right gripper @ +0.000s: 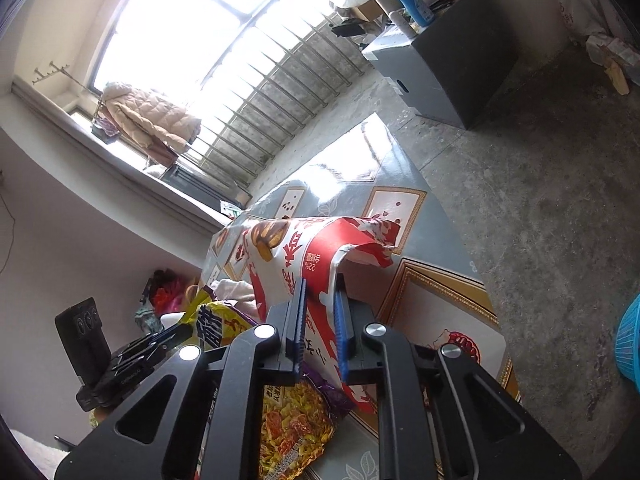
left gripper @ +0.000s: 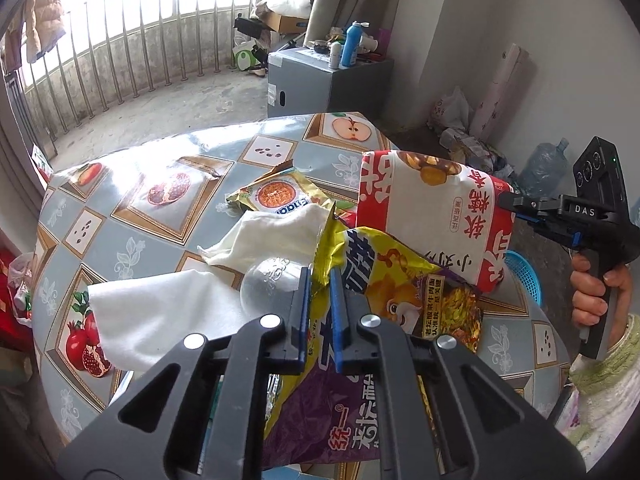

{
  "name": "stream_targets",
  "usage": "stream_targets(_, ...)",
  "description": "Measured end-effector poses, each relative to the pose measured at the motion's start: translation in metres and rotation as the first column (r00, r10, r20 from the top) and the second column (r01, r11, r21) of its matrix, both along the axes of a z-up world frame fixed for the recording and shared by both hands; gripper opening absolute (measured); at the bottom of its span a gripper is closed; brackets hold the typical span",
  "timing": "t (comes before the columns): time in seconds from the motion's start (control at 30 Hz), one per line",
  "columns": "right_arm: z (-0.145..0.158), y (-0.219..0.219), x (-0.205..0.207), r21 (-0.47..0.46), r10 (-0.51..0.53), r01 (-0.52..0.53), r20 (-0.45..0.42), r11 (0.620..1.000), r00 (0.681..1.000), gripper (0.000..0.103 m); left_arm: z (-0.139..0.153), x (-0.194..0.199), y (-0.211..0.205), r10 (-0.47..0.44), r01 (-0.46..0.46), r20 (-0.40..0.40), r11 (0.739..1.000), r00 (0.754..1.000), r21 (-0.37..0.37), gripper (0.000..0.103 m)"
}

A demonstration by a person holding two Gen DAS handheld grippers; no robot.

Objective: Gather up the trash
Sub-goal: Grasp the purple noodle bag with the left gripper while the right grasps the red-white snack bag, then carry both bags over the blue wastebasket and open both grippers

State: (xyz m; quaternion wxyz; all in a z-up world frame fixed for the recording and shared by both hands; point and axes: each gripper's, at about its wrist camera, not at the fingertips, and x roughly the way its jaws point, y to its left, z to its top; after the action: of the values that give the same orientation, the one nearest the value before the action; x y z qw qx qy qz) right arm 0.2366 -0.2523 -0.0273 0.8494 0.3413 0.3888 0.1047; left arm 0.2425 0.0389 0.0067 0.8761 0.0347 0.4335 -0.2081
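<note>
My left gripper (left gripper: 320, 280) is shut on a yellow-and-purple noodle wrapper (left gripper: 404, 292) and holds it over the table. The wrapper also shows in the right wrist view (right gripper: 292, 432). My right gripper (right gripper: 320, 292) is shut on a red-and-white snack bag (right gripper: 304, 248), held just above the table; the bag (left gripper: 432, 216) and that gripper (left gripper: 506, 200) show at right in the left wrist view. On the table lie a yellow biscuit wrapper (left gripper: 276, 196), two white tissues (left gripper: 160, 320) (left gripper: 276, 236) and a clear plastic cup (left gripper: 272, 284).
The table (left gripper: 132, 216) has a fruit-patterned cloth. A blue plastic basket (left gripper: 528, 276) stands on the floor at the right, also in the right wrist view (right gripper: 630, 344). A grey cabinet (left gripper: 320, 84) with bottles stands behind. A railing (left gripper: 120, 56) lines the far side.
</note>
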Motion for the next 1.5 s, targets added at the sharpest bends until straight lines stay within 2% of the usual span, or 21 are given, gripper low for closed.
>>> stream_targets(0.17,0.011,0.003,-0.006,-0.005,0.009,-0.008,0.036,1.000,0.999,0.006,0.010,-0.010,0.003,-0.001,0.002,0.031,1.000,1.000,-0.013,0.005)
stream_targets(0.47,0.032,0.002,-0.031,-0.020,-0.012,0.014,0.096,1.000,0.995,0.003,0.036,-0.032,0.004,-0.013,0.017,0.097,0.999,0.995,-0.036,0.005)
stream_targets(0.77,0.055,-0.011,-0.070,-0.021,-0.053,0.057,0.167,0.998,0.985,0.002,0.069,-0.054,0.003,-0.023,0.035,0.168,0.997,0.986,-0.070,0.004)
stream_targets(1.0,0.073,-0.038,-0.115,-0.038,-0.132,0.144,0.222,0.989,0.966,0.002,0.091,-0.074,-0.016,-0.061,0.079,0.215,0.994,0.975,-0.076,0.003)
stream_targets(1.23,0.087,-0.090,-0.186,-0.063,-0.280,0.306,0.265,0.950,0.923,0.002,0.109,-0.085,-0.073,-0.182,0.205,0.265,0.977,0.947,-0.065,0.003)
stream_targets(1.4,0.084,-0.136,-0.247,-0.107,-0.430,0.469,0.263,0.877,0.864,0.002,0.110,-0.082,-0.150,-0.314,0.334,0.253,0.942,0.915,-0.037,0.003)
stream_targets(1.5,0.074,-0.163,-0.280,-0.139,-0.517,0.555,0.235,0.820,0.823,0.002,0.099,-0.077,-0.213,-0.401,0.411,0.224,0.912,0.888,0.001,0.003)
